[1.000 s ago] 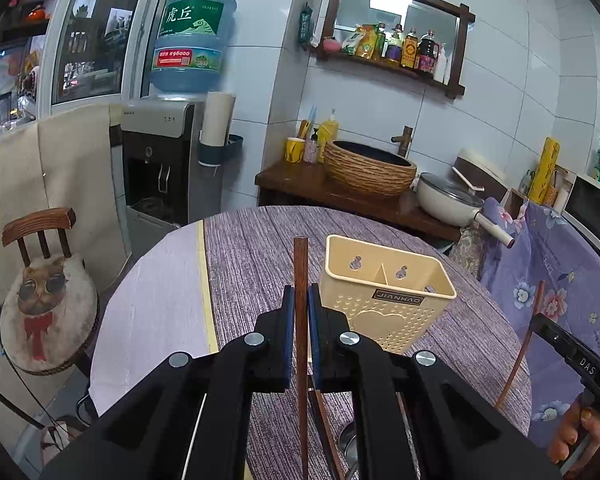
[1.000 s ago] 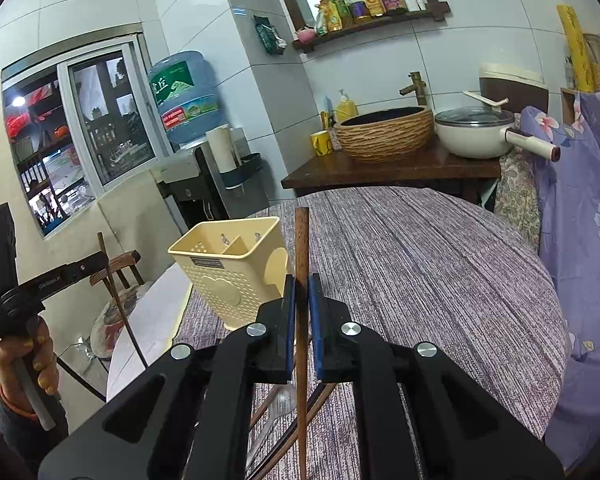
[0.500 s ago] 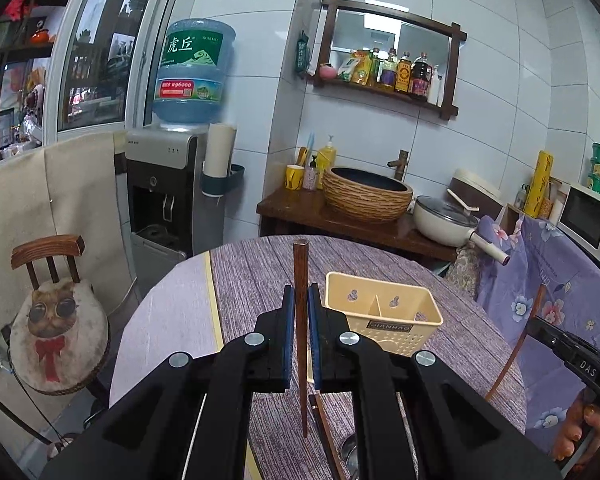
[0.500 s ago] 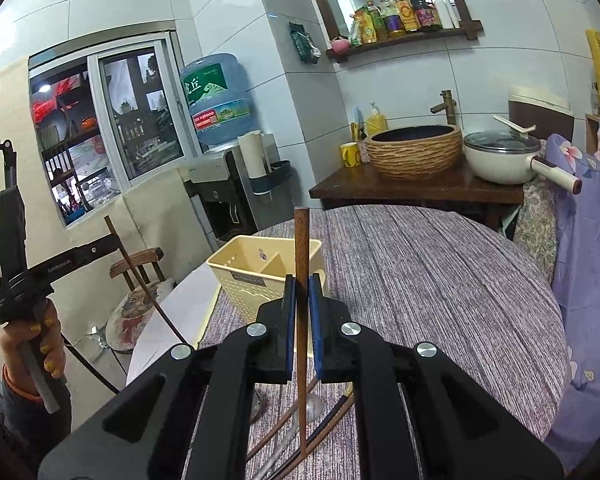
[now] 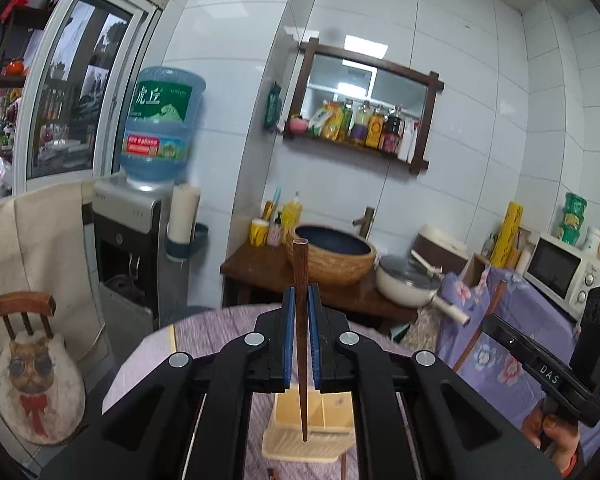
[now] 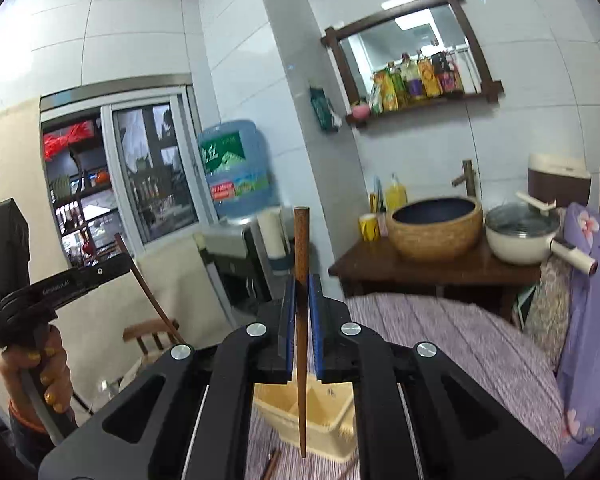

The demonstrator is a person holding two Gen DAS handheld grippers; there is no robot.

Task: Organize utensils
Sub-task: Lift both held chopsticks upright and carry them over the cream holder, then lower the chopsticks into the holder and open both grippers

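Observation:
My left gripper (image 5: 299,300) is shut on a brown wooden chopstick (image 5: 301,320) held upright, its thin tip hanging over the cream plastic utensil basket (image 5: 312,436) on the table. My right gripper (image 6: 301,292) is shut on a second brown chopstick (image 6: 301,320), also upright, its tip over the same basket (image 6: 320,420). Each gripper shows in the other's view: the right gripper (image 5: 496,320) with its chopstick, the left gripper (image 6: 124,258) with its own. More chopstick ends (image 6: 274,460) lie on the table by the basket.
The round table has a purple striped cloth (image 6: 460,344). Behind it stand a wooden counter (image 5: 260,268) with a woven basin (image 5: 332,252) and a white pot (image 5: 408,284), a water dispenser (image 5: 132,224), and a chair with a cat cushion (image 5: 36,380).
Both grippers rose and tilted upward with their chopsticks. The basket dropped low in both views, now under the chopstick tips.

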